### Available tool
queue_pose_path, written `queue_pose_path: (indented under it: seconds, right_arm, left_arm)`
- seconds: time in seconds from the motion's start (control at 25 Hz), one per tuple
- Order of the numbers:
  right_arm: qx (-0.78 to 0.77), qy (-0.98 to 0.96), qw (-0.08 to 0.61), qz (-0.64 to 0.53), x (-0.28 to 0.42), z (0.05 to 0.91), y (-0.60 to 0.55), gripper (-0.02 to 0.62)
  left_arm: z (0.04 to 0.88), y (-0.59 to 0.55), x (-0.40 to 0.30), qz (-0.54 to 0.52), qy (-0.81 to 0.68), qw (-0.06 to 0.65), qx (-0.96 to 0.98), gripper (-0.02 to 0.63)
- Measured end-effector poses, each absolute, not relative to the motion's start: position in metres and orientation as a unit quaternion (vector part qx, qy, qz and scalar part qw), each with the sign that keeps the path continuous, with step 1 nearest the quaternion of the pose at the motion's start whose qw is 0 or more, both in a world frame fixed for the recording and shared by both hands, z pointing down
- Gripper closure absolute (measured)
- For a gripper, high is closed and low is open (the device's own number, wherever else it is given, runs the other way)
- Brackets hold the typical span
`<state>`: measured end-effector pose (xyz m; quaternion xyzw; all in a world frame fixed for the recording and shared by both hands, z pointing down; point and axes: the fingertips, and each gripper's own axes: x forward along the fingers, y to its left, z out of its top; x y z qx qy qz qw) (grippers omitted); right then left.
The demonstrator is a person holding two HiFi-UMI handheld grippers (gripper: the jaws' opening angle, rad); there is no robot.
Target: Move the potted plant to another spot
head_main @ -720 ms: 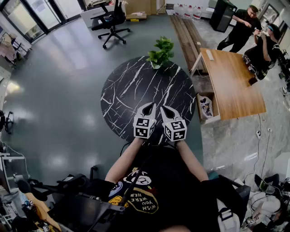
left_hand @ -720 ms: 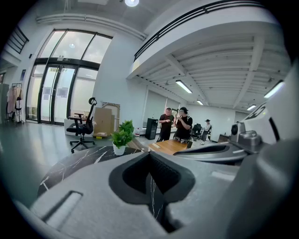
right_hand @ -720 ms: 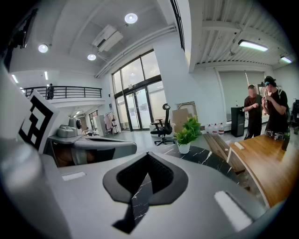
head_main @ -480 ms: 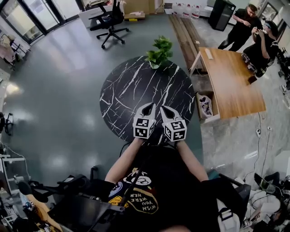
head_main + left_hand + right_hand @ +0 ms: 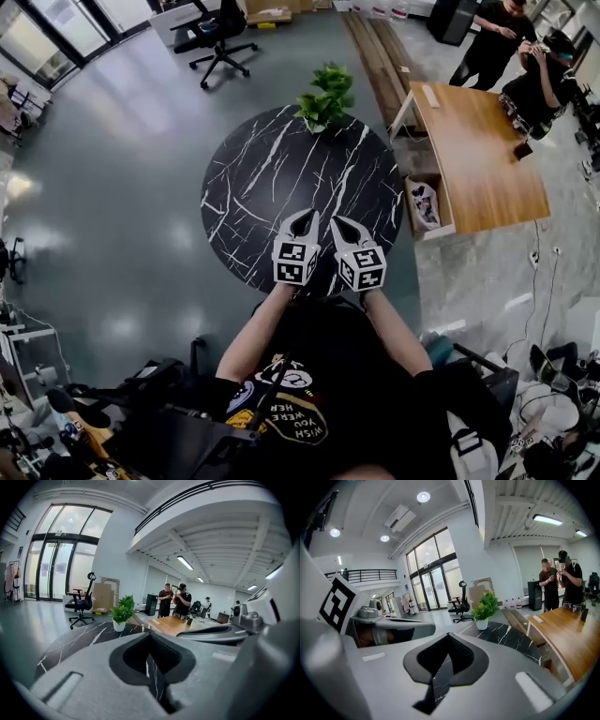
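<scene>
The potted plant (image 5: 323,94), green leaves in a small white pot, stands at the far edge of the round black marble table (image 5: 253,187). My left gripper (image 5: 308,218) and right gripper (image 5: 336,222) hover side by side over the table's near edge, far short of the plant. Both are shut with nothing between the jaws. In the left gripper view the plant (image 5: 123,612) is straight ahead beyond the closed jaws of the left gripper (image 5: 149,635). The right gripper view shows the plant (image 5: 484,609) ahead and a little right of the right gripper (image 5: 448,635).
A wooden desk (image 5: 478,159) stands right of the table, with an open box (image 5: 427,208) on the floor between them. Two people (image 5: 525,56) stand at the desk's far end. An office chair (image 5: 214,37) and wooden planks (image 5: 375,47) lie beyond the table.
The head view has shifted a little, so the table and plant sit slightly higher in the picture. Both grippers stay side by side and shut.
</scene>
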<state>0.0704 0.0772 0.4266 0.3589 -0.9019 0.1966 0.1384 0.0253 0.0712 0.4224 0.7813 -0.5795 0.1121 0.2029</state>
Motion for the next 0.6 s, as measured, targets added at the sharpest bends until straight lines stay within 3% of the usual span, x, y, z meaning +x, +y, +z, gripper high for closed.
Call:
queue_pose_path:
  seconds: [0.6]
  right_arm:
    - [0.382, -0.891, 0.156, 0.192, 0.012, 0.486, -0.057, 0.592]
  left_arm:
    - [0.489, -0.054, -0.044, 0.109, -0.553, 0.222, 0.795, 0.601]
